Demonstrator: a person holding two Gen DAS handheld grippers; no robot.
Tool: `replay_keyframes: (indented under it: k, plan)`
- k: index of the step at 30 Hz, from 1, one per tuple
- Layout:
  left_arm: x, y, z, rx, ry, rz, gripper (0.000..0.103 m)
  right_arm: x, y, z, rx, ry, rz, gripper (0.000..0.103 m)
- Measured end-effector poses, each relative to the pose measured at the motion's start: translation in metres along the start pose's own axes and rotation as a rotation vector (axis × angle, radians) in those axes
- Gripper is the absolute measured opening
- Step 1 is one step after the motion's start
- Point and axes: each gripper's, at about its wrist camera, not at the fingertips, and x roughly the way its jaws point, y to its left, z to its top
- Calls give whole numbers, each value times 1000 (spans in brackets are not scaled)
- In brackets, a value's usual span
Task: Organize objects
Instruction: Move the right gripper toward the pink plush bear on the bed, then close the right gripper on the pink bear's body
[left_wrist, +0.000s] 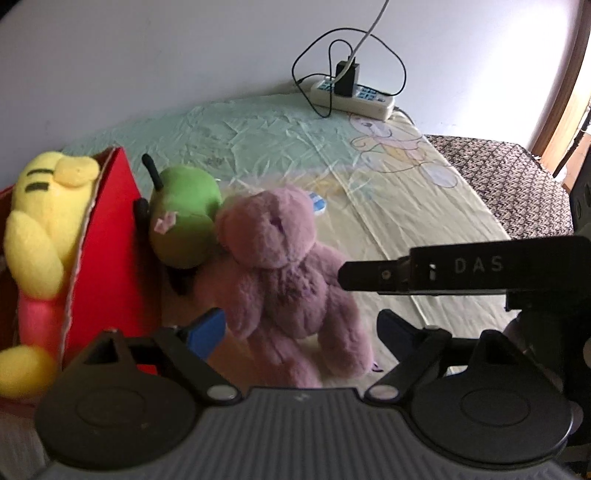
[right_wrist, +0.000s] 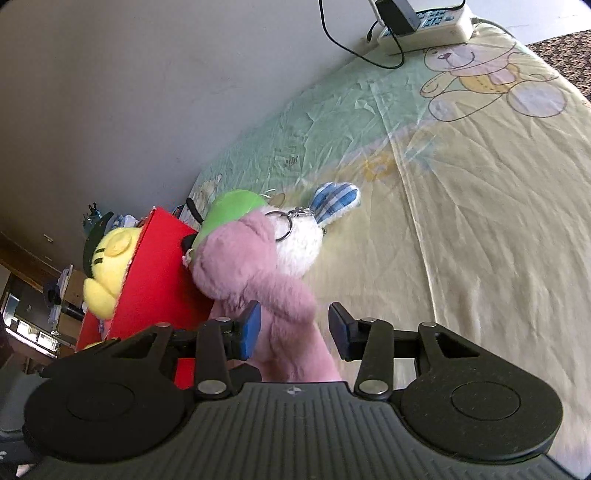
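A pink plush bear (left_wrist: 280, 273) sits on the bed sheet next to a red cardboard box (left_wrist: 110, 258). A green plush toy (left_wrist: 183, 214) leans between bear and box. A yellow plush toy (left_wrist: 40, 229) lies in the box. My left gripper (left_wrist: 301, 330) is open with the bear's lower body between its blue pads, apart from them. My right gripper (right_wrist: 293, 326) is open around the bear (right_wrist: 258, 280); its left pad touches the fur. A white plush with a blue striped ear (right_wrist: 334, 199) and a keyring lies behind the bear. The right gripper's finger (left_wrist: 443, 271) shows in the left wrist view.
A white power strip (left_wrist: 351, 96) with a black charger and cables lies at the far end of the bed by the wall. The sheet (right_wrist: 480, 221) with a bear print stretches to the right. A patterned dark blanket (left_wrist: 498, 177) lies beyond the bed's right edge.
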Motion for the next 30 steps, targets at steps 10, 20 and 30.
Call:
replay_keyframes:
  k: [10, 20, 30]
  plan:
    - [25, 11, 6, -14, 38, 19, 90, 29, -2, 5, 0, 30, 51, 49]
    - [34, 21, 11, -18, 53, 23, 88, 41, -2, 6, 34, 78, 189, 42]
    - [20, 15, 5, 22, 36, -8, 84, 22, 1, 0, 19, 105, 191, 32]
